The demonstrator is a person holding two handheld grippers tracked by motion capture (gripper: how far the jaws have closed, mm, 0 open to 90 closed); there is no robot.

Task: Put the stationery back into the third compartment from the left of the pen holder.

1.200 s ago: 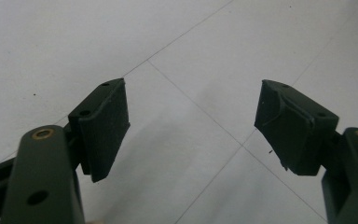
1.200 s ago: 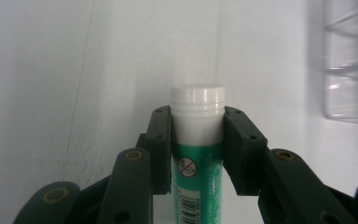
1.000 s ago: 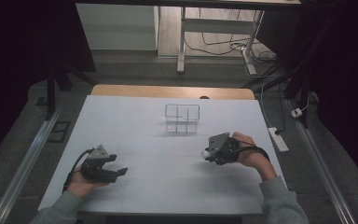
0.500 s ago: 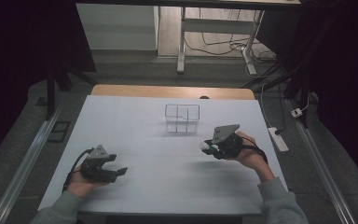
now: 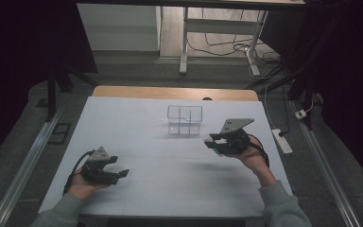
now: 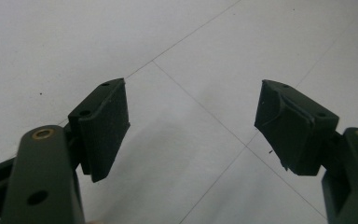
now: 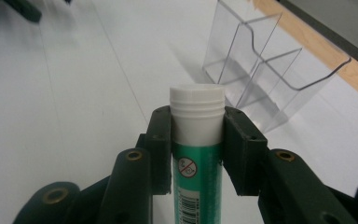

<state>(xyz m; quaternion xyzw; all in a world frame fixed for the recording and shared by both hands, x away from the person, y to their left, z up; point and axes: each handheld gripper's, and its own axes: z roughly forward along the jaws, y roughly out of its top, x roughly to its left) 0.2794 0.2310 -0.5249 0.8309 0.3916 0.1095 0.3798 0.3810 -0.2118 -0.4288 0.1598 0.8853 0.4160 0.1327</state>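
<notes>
A clear plastic box (image 5: 185, 120) with dividers stood near the far edge of the white worktop (image 5: 142, 123), its compartments bare. The right tongs (image 7: 198, 135) were clamped on a green tube (image 7: 197, 172) with a white cap, held near the box. The left tongs (image 6: 191, 121) gaped wide above the worktop, holding nothing

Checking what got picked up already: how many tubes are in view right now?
1. A green tube with a white cap is clamped in the right gripper, held above the table near the clear divided organizer. The left gripper holds nothing.
</notes>
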